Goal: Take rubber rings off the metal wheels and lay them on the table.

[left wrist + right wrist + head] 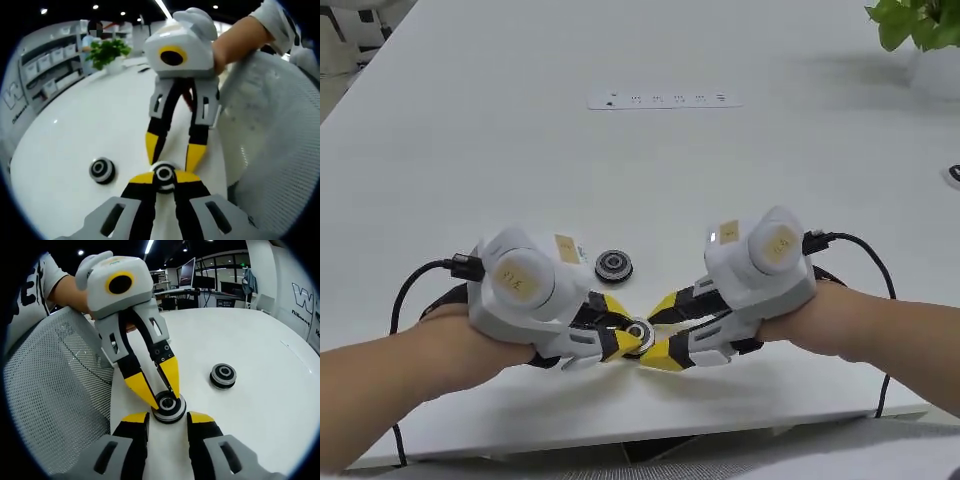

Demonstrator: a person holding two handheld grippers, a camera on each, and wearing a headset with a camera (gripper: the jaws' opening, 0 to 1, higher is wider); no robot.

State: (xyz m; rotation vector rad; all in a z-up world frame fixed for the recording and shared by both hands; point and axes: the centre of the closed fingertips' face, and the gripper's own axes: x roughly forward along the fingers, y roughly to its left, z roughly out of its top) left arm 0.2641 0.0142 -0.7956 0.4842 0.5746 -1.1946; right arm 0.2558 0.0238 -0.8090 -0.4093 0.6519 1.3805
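Observation:
A small metal wheel with a black rubber ring (639,332) lies near the table's front edge, between both grippers. My left gripper (625,325) comes from the left and is shut on it; in the left gripper view its yellow tips (165,177) press the wheel (164,175) from both sides. My right gripper (655,332) faces it from the right, open, its tips (167,418) standing apart on either side of the wheel (168,407) without touching it. A second wheel (613,265) with its ring lies loose a little farther back on the table.
A white power strip (663,99) lies at mid-table far back. A potted plant (915,20) stands at the far right corner. A mesh chair back (55,390) is close behind the table's front edge (650,420). Black cables trail from both grippers.

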